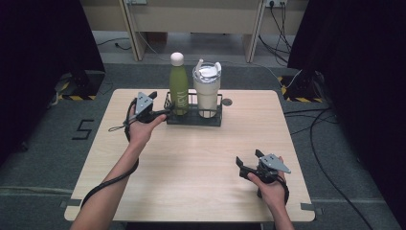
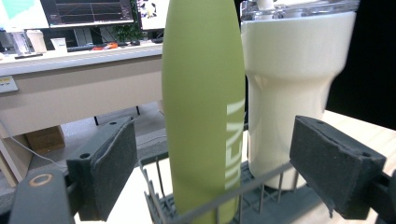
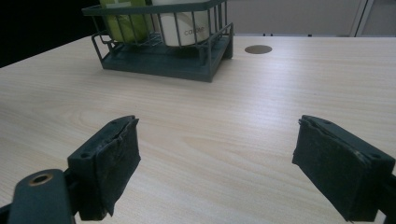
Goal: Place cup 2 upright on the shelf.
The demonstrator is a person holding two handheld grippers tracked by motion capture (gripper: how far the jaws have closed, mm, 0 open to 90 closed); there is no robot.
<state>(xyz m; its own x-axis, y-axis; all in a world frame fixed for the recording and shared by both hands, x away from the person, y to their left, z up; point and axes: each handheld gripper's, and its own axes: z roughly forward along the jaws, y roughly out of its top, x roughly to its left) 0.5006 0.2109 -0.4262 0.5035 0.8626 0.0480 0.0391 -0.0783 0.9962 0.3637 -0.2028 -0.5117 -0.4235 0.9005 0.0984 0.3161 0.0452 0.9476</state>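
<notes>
Close in front of my left gripper (image 2: 212, 175), whose jaws are spread wide, stands the green bottle (image 2: 203, 107) in the dark wire rack (image 2: 219, 200), framed between the two pads but touched by neither. Just beside the bottle in that rack stands the cream tumbler (image 2: 292, 79), and the rack sits at the far middle of the wooden table (image 1: 191, 163). Over the table's near right part, well apart from the rack, I hold my right gripper (image 3: 215, 163), its jaws likewise spread and holding nothing.
</notes>
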